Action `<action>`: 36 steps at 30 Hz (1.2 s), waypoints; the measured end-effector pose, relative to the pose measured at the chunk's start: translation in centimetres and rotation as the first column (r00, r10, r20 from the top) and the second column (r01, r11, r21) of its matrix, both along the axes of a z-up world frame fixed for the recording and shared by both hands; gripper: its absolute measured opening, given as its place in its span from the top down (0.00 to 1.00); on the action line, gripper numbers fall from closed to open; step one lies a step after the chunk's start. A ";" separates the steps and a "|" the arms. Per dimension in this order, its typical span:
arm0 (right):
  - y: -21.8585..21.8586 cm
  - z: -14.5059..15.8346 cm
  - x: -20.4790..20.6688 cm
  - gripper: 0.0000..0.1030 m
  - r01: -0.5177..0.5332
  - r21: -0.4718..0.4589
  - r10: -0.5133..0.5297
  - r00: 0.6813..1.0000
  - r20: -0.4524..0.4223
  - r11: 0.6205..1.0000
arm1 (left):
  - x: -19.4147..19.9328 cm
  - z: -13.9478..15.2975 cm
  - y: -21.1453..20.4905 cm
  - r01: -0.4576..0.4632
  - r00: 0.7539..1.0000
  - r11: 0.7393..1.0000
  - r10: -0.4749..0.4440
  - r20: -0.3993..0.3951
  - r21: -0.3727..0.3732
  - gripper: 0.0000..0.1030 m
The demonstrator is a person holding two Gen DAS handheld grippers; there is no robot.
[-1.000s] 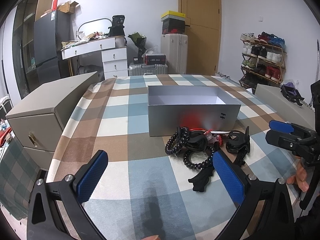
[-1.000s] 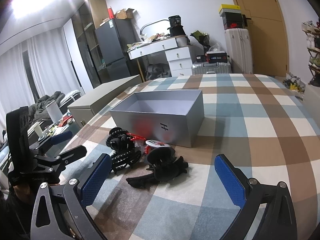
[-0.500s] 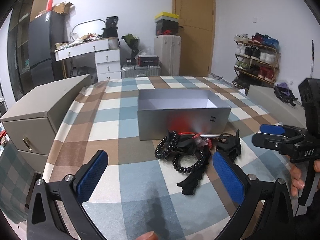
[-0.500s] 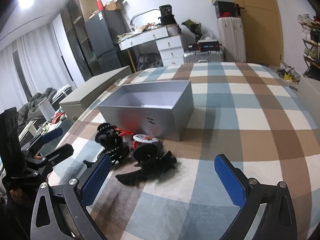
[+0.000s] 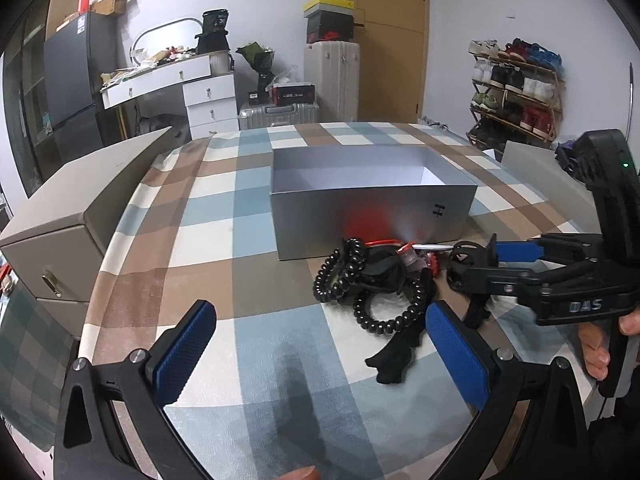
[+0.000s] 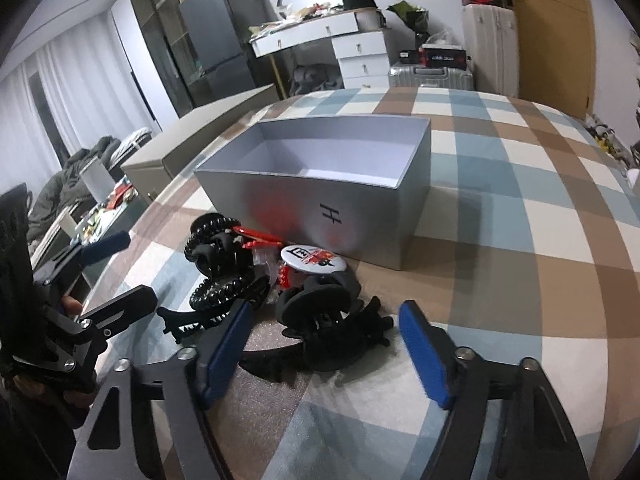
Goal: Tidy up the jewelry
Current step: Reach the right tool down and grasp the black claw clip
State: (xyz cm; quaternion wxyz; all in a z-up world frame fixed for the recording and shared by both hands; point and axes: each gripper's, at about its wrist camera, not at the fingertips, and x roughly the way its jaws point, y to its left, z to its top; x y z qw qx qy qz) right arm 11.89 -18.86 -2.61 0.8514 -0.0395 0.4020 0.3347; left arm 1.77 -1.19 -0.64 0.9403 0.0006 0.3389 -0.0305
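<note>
Right claw (image 6: 322,350) hangs spread wide around the black hair clip (image 6: 334,326), not pinching it. Left claw (image 5: 320,352) gapes too, over the checked desk (image 5: 208,240). The jewelry pile (image 5: 372,280) (coiled ties, red bits, a badge) sits just before the grey box (image 5: 372,204).

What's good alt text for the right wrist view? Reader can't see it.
The open right gripper reaches toward a black hair claw clip at the near edge of a pile of coiled black hair ties, a round badge and red pieces. The pile lies on a checked tablecloth in front of an empty grey box. The left gripper hangs open at left.
</note>
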 end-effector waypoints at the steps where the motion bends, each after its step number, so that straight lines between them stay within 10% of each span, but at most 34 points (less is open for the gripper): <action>1: 0.0 0.0 0.0 0.41 0.001 -0.005 -0.001 1.000 0.006 1.000 | 0.0 0.0 0.0 0.006 1.000 1.000 -0.006 -0.003 -0.003 0.01; 11: -0.7 1.0 -0.9 0.55 0.002 0.028 -0.004 0.999 0.054 1.000 | 0.8 -0.3 -0.7 0.060 0.997 0.997 -0.062 -0.051 -0.040 0.01; 13: -1.3 1.4 -1.1 0.73 0.007 0.061 -0.010 0.998 0.054 0.998 | 0.8 -0.3 -0.9 0.069 0.996 0.997 -0.071 -0.055 -0.039 0.01; 24: -3.2 2.4 -2.0 0.71 0.020 0.169 -0.033 0.997 0.075 0.985 | 1.1 -0.9 -1.8 0.120 0.987 0.992 -0.122 -0.103 -0.026 0.02; 36: -3.4 2.9 -2.5 0.71 -0.027 0.240 0.007 0.996 0.087 0.970 | 0.5 -1.9 -2.5 0.207 0.962 0.978 -0.205 -0.182 -0.011 0.76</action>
